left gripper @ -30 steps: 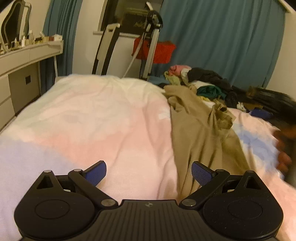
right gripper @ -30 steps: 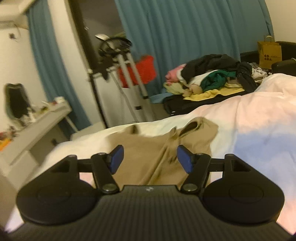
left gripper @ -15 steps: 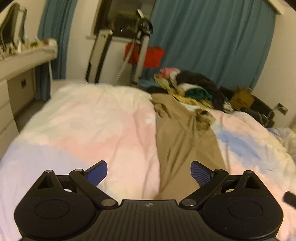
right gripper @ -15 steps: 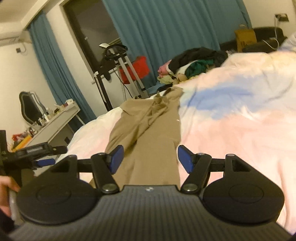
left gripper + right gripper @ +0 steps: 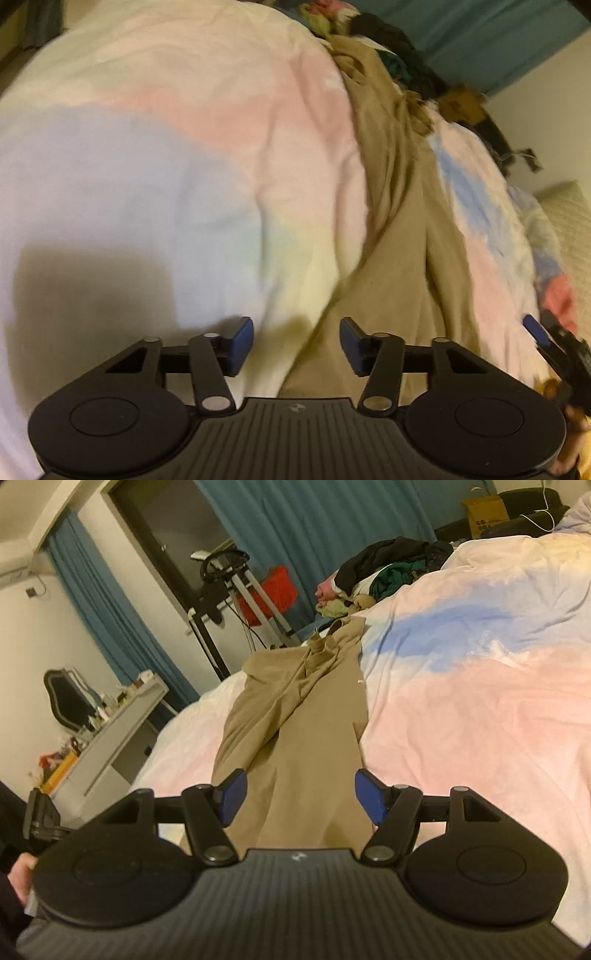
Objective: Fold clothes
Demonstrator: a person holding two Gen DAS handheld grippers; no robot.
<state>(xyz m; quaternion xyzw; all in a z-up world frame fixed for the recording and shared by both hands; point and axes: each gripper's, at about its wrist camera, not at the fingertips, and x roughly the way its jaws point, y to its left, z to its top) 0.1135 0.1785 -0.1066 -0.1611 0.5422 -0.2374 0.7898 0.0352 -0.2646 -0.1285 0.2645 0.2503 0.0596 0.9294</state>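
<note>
A pair of tan trousers (image 5: 295, 716) lies lengthwise on the pastel bedspread (image 5: 480, 709), waistband at the far end. The same tan trousers (image 5: 399, 221) run up the right half of the left wrist view. My left gripper (image 5: 296, 341) is open, low over the near leg end, with the trouser edge and bedspread (image 5: 166, 155) between its blue pads. My right gripper (image 5: 298, 796) is open too, straddling the near leg ends with nothing gripped. The right gripper (image 5: 554, 343) also shows at the right edge of the left wrist view.
A heap of mixed clothes (image 5: 388, 568) sits past the far end of the bed. An exercise machine (image 5: 229, 583) with a red item stands before teal curtains (image 5: 332, 520). A white dresser (image 5: 110, 731) with a mirror lines the left wall. A person's hand (image 5: 22, 871) holds the left gripper.
Both grippers have dropped and tilted down toward the near end of the trousers. The left view now looks down at the bedspread instead of across the room. Jaws stayed open.
</note>
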